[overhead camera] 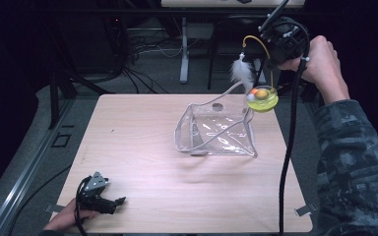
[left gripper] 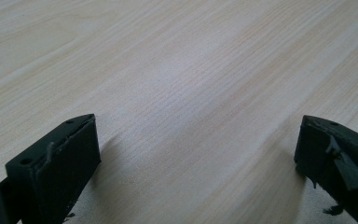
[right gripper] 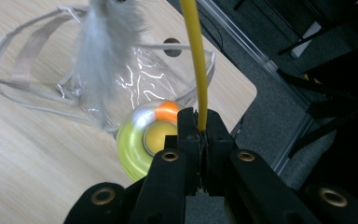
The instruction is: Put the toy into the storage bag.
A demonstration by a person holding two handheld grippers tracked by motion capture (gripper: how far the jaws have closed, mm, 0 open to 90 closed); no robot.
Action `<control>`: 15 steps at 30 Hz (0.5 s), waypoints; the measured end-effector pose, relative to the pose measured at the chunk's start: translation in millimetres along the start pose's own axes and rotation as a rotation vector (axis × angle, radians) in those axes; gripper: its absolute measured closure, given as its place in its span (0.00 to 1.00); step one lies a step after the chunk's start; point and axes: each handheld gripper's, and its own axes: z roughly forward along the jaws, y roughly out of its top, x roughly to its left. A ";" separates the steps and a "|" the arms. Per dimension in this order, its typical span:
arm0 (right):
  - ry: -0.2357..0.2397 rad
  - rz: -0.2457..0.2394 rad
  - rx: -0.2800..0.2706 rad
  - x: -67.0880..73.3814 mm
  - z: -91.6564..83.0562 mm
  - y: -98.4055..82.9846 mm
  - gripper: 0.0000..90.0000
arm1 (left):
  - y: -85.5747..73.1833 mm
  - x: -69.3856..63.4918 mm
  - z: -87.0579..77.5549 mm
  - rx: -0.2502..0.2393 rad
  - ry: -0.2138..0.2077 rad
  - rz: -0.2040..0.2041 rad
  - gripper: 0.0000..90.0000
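A cat toy hangs from my right gripper (overhead camera: pixel 271 61), which is shut on its yellow wire (right gripper: pixel 193 56). The toy's yellow-green round base (overhead camera: pixel 262 100) holds an orange ball and hovers over the table's far right edge. Its white feather (overhead camera: pixel 241 71) dangles from the wire's other end. In the right gripper view the base (right gripper: pixel 135 144) hangs just beyond my shut right gripper (right gripper: pixel 203 126). A clear plastic pouch (overhead camera: pixel 216 130) stands open on the table, just left of the toy. My left gripper (overhead camera: pixel 118 201) lies at the front left corner, open (left gripper: pixel 198 135) with nothing between its fingers.
The light wooden table (overhead camera: pixel 142 147) is bare around the pouch. The right gripper's black cable (overhead camera: pixel 289 147) hangs down past the table's right edge. Beyond the far edge are a dark floor, cables and a white stand leg (overhead camera: pixel 184 49).
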 end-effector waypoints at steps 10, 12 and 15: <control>0.014 -0.032 -0.024 13.1 4.8 16.2 0.98 | 0.0 -0.1 0.0 0.000 0.000 -0.001 0.00; 0.025 -0.037 -0.029 17.5 7.7 21.7 0.98 | 0.0 -0.1 0.0 0.000 0.000 -0.001 0.00; 0.034 -0.033 -0.038 21.2 10.4 25.2 0.98 | 0.0 -0.1 0.0 -0.001 0.000 -0.001 0.00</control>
